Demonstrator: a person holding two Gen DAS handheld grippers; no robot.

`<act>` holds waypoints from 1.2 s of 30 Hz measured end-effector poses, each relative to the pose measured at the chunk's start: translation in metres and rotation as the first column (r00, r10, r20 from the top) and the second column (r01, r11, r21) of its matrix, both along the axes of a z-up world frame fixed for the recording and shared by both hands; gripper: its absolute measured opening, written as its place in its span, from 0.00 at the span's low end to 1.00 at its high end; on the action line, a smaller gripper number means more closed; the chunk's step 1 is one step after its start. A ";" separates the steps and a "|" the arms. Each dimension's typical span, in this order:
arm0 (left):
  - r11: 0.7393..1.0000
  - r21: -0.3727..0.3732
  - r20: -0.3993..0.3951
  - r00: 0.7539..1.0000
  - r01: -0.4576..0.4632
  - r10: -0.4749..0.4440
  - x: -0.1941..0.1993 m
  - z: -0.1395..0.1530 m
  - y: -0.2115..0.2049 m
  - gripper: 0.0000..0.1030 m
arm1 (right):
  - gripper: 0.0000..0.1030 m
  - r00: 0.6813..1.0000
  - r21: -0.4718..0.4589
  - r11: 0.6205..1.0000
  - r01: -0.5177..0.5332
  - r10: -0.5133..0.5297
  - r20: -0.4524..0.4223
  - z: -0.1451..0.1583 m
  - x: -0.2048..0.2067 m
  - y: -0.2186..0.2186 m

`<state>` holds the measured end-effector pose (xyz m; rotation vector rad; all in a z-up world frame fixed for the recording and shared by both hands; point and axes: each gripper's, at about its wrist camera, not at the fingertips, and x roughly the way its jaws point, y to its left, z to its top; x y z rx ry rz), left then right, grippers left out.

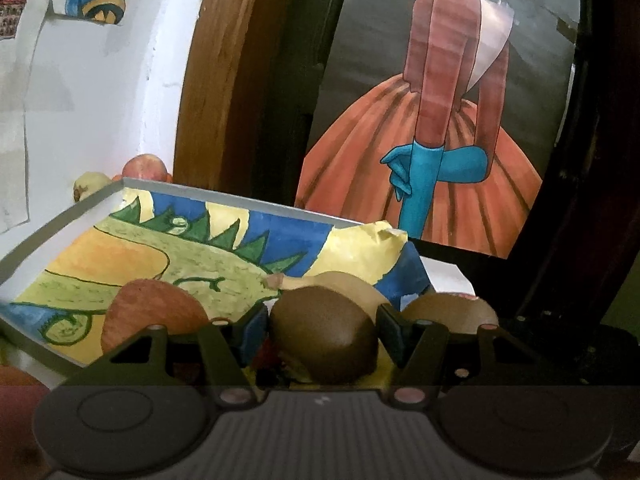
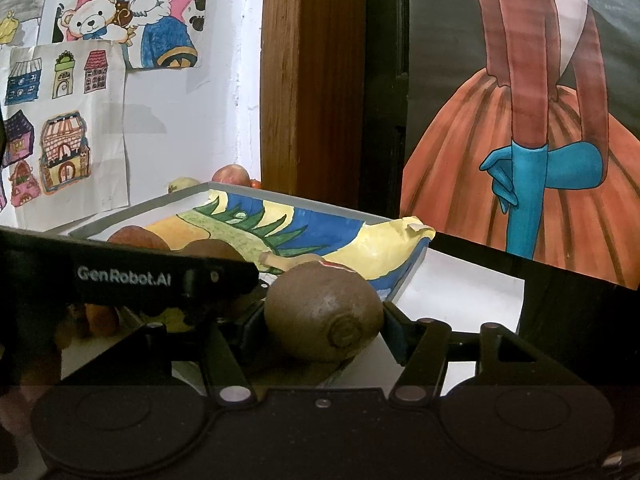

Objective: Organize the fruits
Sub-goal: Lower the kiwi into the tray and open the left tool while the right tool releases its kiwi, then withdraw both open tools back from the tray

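Children's drawings paper the white wall behind a grey tray [image 1: 240, 200] lined with a painted sheet. Each hand-held tool grips a kiwi: the left tool [image 1: 322, 334] is clenched on a brown kiwi [image 1: 324, 332] low over the tray's near corner, beside an apple [image 1: 152, 312]; the right tool [image 2: 322, 322] pinches a second kiwi [image 2: 320, 312] by its sides at the tray's near edge. To set them well, I would lower each until it rests on the liner before letting go, next to one another, clear of the curled paper corner [image 2: 412, 230], so neither rolls.
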<state>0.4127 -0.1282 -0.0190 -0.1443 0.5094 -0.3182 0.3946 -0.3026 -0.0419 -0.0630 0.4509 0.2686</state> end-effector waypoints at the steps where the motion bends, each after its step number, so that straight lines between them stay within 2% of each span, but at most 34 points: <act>1: 1.000 -0.002 0.005 1.000 -0.001 0.001 -0.001 0.002 0.001 0.62 | 0.62 1.000 -0.001 1.000 0.002 -0.002 0.000 0.000 0.000 0.000; 10: 1.000 -0.008 0.041 0.999 -0.013 0.014 -0.017 0.016 0.005 0.74 | 0.77 1.000 0.005 1.000 0.003 -0.003 0.014 0.006 -0.011 -0.001; 13: 1.000 -0.010 0.057 0.998 -0.022 0.023 -0.026 0.020 0.008 0.81 | 0.82 1.000 0.009 1.000 0.002 -0.002 0.022 0.010 -0.017 -0.001; 18: 0.999 -0.014 0.082 0.996 -0.033 0.034 -0.040 0.031 0.013 0.91 | 0.85 1.000 0.014 1.000 0.003 -0.003 0.018 0.015 -0.026 -0.001; 24: 0.998 -0.027 0.120 0.991 -0.054 0.057 -0.064 0.046 0.022 0.99 | 0.95 0.998 0.037 0.999 0.001 -0.003 0.056 0.030 -0.051 0.000; 26: 0.997 -0.028 0.135 0.988 -0.066 0.069 -0.073 0.051 0.026 1.00 | 0.99 0.997 0.043 0.999 0.000 -0.003 0.073 0.037 -0.062 0.001; 36: 0.992 -0.058 0.193 0.974 -0.113 0.122 -0.137 0.084 0.065 1.00 | 0.99 0.988 0.055 0.998 -0.024 0.015 0.151 0.069 -0.121 0.012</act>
